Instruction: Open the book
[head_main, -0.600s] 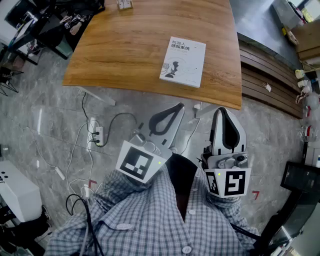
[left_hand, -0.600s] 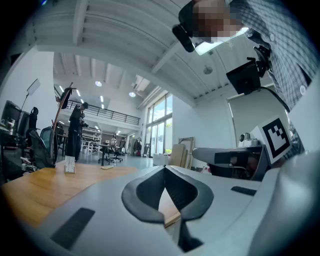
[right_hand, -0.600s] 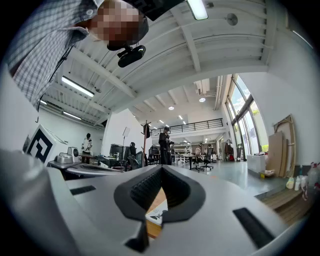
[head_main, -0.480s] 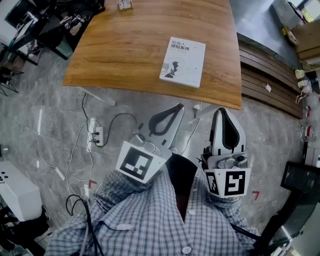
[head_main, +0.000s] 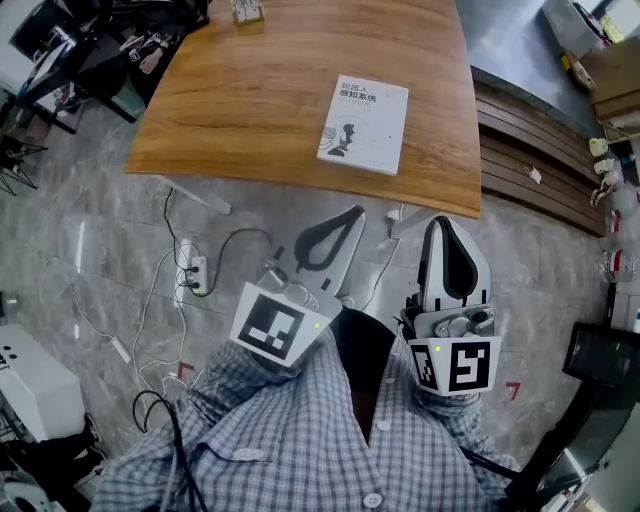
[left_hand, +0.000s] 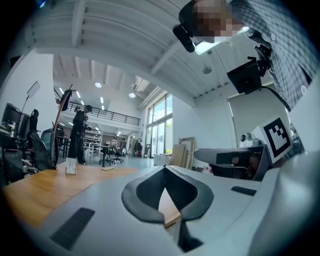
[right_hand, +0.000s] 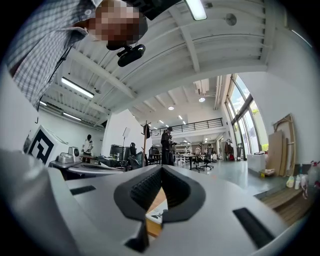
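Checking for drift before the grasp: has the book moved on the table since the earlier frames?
No. The book sits at the same spot against the near edge of the table. Both shift slightly together in frame, so that's the head camera.

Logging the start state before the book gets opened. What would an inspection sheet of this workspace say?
Surface: wooden table, on a grey tiled floor.
Job's things: book, closed, flat, cover up, near the table's front right edge.
Clutter: small object at the table's far edge; cannot tell what.
Grippers: left gripper and right gripper both shut, empty, short of the table.
Cables: power strip and cables on the floor, left of the grippers.
Surroundings: wooden boards right of the table.
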